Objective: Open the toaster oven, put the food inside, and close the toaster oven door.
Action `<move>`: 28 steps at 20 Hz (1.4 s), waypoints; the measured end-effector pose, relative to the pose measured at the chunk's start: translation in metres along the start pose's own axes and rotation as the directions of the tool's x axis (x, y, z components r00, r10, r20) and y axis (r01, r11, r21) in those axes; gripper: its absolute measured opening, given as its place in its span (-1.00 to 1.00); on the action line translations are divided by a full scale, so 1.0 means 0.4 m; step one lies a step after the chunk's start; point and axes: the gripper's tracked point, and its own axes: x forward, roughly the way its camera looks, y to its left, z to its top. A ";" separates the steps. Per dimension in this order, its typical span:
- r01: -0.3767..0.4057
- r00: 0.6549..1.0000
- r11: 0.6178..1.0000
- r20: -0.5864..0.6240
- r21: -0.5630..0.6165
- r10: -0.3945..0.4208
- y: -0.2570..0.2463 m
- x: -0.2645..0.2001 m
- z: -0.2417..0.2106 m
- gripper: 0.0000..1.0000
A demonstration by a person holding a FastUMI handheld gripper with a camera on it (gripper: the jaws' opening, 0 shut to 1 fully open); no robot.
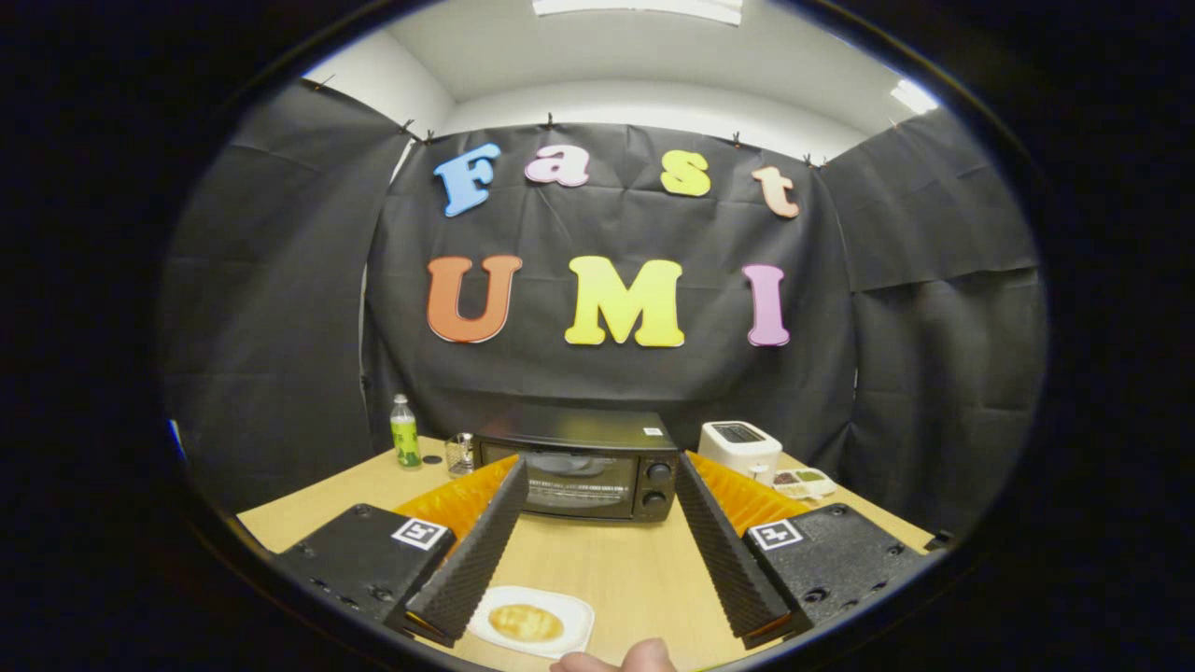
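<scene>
While the table (607,569) spreads wide under the rig, the toaster oven (583,471) sits dead ahead at twelve o'clock beyond the fingertips, door shut, its long axis running nine to three across the line of approach. Closer in, the plate (569,621) with the food (526,622) lies near six o'clock, just inside the left finger. The gripper (597,481) hangs spread wide, holding nothing.
</scene>
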 end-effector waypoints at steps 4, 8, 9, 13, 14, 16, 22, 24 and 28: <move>-0.029 0.999 0.999 -0.035 0.032 0.030 0.046 0.186 -0.024 1.00; -0.035 0.992 0.998 -0.121 0.049 0.041 0.079 0.370 -0.070 1.00; -0.035 0.989 0.999 -0.142 0.032 0.040 0.089 0.408 -0.084 1.00; -0.037 0.985 0.999 -0.170 -0.017 0.034 0.138 0.528 -0.142 1.00; -0.031 0.986 0.999 -0.166 -0.031 0.025 0.143 0.552 -0.152 1.00; -0.027 0.987 0.999 -0.161 -0.041 0.020 0.158 0.595 -0.175 1.00; 0.006 0.988 1.000 -0.153 -0.015 -0.008 0.156 0.651 -0.227 1.00; 0.006 0.986 1.000 -0.166 -0.006 -0.007 0.150 0.659 -0.249 1.00; -0.003 0.985 1.000 -0.170 0.027 0.008 0.149 0.659 -0.257 1.00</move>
